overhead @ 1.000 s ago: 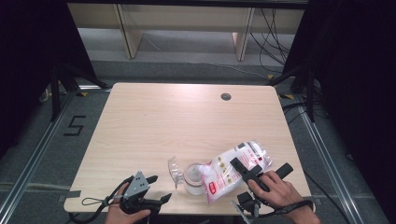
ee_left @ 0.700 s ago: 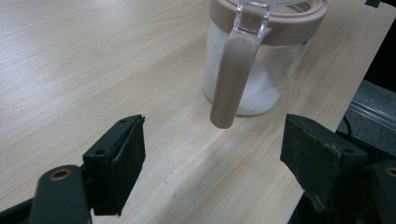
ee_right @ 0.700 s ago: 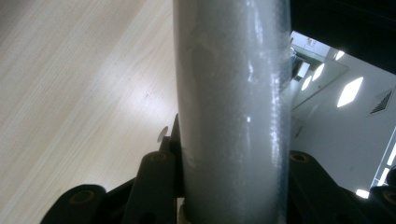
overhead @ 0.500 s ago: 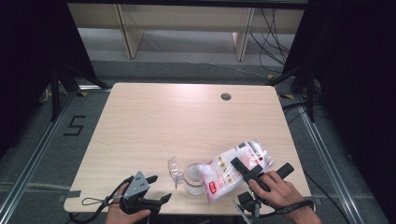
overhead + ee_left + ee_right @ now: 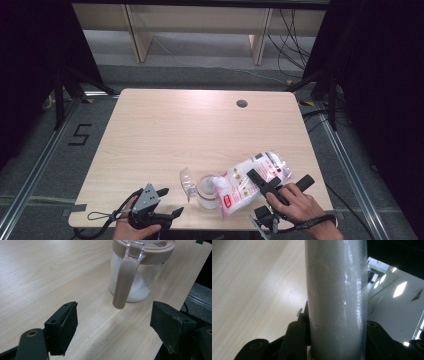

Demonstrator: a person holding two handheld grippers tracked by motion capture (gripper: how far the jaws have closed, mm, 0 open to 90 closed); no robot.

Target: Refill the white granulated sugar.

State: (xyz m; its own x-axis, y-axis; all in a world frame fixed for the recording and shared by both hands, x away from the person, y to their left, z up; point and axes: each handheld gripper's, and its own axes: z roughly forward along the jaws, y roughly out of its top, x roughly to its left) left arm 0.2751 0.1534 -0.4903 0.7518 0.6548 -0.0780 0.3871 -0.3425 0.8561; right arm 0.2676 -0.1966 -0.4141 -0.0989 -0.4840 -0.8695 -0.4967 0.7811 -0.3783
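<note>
Your right gripper (image 5: 261,183) clenches the bag (image 5: 250,181), tipping its mouth over the jar (image 5: 206,191) at six o'clock on the tabletop (image 5: 200,130) so the white grains fall inside. Your left gripper (image 5: 113,322) waits released, at nine o'clock of the jar, aimed at its handle (image 5: 123,282).

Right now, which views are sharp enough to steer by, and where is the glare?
High view: sharp, glare on the pale wooden table at its far edge. Left gripper view: crisp on the clear jar's beige handle. Right gripper view: the white-filled plastic bag looms close and soft.
</note>
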